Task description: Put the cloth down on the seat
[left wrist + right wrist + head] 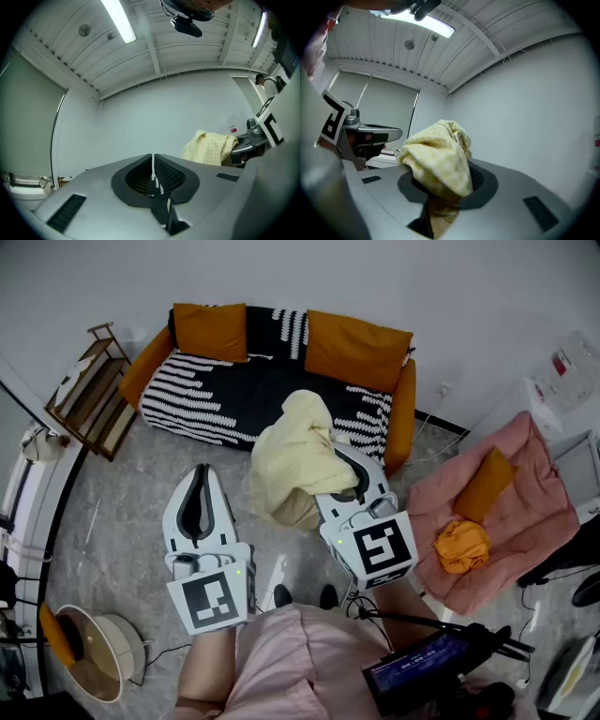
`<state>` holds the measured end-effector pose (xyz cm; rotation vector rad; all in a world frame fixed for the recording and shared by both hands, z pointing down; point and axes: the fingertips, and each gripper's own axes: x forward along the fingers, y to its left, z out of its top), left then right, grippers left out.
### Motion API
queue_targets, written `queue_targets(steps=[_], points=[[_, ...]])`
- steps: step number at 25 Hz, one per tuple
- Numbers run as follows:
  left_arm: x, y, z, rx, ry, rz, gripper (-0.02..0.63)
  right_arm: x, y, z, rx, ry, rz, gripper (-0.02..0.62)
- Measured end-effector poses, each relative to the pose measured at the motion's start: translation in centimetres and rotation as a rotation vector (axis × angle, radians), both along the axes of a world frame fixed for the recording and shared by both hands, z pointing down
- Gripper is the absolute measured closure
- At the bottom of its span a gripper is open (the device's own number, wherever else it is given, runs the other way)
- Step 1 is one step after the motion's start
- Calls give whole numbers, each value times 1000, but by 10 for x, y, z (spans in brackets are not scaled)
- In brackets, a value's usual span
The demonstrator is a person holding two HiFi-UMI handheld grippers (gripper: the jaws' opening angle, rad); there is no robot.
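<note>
While the person stands on a grey marbled floor (pixel 112 502), the head view shows the right gripper (pixel 336 454) closed on a pale yellow cloth (pixel 295 456). The cloth spills in soft crumpled folds over and below its fingers, held in the air. Just beyond those fingertips is a sofa (pixel 234 390) with a black-and-white striped seat and plump orange cushions (pixel 356 348). The left gripper (pixel 200 474) sits apart, left of the cloth. Right of the right fingers lies a pink padded lounger (pixel 511 498).

From the left gripper view, the ribbed black pads (pixel 166 174) meet with nothing between them. The cloth, checked like a waffle weave, shows off to their right against a plain white wall (pixel 140 122).

From the right gripper view, the cloth bunches up out of the pinched fingers and covers the pads, under a ribbed white ceiling (pixel 440 51).
</note>
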<state>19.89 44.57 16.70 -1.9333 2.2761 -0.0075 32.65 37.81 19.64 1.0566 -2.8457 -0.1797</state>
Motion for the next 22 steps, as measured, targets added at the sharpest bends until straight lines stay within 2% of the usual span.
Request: queue_targets(steps=[10,22], points=[[-28,4,2,8,-7,1,581,-18,-2,-1,-15,-35,22,491],[-82,10,23,-9,16,-9,581,-56,-9,1,-7,-44,63,489]])
